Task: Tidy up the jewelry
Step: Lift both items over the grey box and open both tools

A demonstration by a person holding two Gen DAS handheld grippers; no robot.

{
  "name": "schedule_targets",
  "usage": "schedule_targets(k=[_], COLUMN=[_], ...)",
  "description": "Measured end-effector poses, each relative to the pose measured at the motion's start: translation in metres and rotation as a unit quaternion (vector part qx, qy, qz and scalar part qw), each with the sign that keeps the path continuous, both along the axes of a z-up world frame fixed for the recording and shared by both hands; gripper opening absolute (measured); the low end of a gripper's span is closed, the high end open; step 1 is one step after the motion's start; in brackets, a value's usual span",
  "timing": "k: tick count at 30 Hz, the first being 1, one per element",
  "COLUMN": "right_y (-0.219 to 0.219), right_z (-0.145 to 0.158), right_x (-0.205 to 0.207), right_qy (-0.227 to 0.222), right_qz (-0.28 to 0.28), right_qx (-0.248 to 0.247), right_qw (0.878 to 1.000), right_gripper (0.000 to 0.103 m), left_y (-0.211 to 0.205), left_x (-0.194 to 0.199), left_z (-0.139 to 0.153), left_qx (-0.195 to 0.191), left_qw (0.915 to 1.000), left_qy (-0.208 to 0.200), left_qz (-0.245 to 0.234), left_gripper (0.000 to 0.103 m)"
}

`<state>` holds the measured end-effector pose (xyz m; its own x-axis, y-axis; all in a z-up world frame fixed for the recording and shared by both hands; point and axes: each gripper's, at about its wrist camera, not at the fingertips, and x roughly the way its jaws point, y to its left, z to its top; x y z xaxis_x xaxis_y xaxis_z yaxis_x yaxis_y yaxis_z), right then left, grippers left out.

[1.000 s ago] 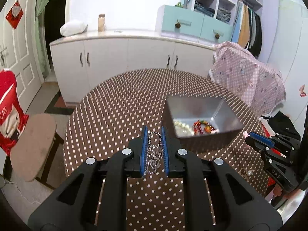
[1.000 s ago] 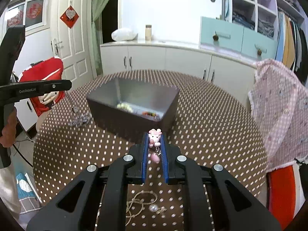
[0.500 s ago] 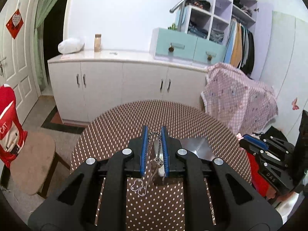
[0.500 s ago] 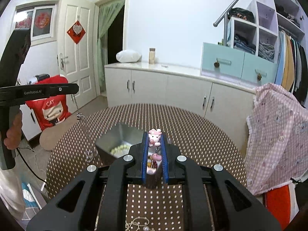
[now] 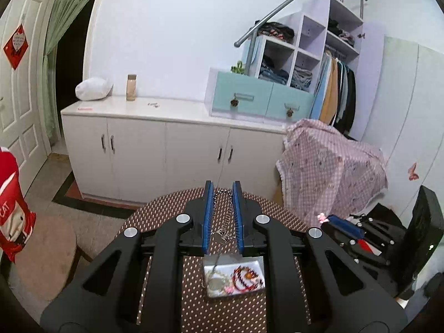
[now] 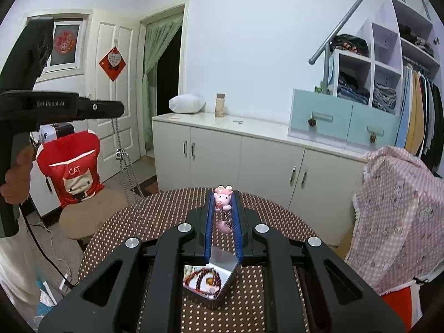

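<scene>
While clamping chain [image 5: 226, 216] | left gripper [image 5: 222, 216] above tray [image 5: 234, 291]

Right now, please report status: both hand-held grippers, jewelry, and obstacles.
Left hand-held gripper shut on silver chain. Right hand-held gripper shut on pink pig charm. Metal box below both. Nothing in the way.

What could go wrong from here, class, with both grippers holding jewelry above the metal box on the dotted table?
1. The silver chain hangs long from the left gripper; released carelessly, its tail may well drape over the metal box rim or land on the table.
2. The pink pig charm sits at the right gripper's tips, so it could slip.
3. The chain may tangle with the red bead bracelet.
</scene>
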<state>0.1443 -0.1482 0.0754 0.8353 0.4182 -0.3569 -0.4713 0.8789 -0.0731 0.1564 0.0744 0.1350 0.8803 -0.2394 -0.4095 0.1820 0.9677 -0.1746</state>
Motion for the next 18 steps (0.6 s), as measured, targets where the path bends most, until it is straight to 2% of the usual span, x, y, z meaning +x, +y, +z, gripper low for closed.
schedule_targets(k=[5,10,14,18], right_y=[-0.001,0.001,0.003,0.012], right_z=[0.020,0.027,0.017,-0.013], right_x=[0.008,0.014,0.018,0.024], right_qy=[-0.002,0.001,0.013,0.046], right_qz=[0.005,0.009,0.016,0.028], right_qx=[0.007,0.004,0.005,-0.009], right_qw=[1.000,1.000,1.000,0.999], right_gripper=[0.011,0.011,0.011,0.011], left_y=[-0.008,-0.014,-0.019,-0.021], left_x=[0.003,0.010,0.017,0.027], left_z=[0.021,0.020,0.010,-0.018], left_qx=[0.000,-0.004,-0.007,-0.014], left_qw=[0.9999,0.9998,0.9993,0.9983], left_qy=[-0.008,0.000,0.015,0.035], left_qz=[-0.009,-0.019,-0.033,-0.045], left_gripper=[0.014,0.014,0.014,0.014])
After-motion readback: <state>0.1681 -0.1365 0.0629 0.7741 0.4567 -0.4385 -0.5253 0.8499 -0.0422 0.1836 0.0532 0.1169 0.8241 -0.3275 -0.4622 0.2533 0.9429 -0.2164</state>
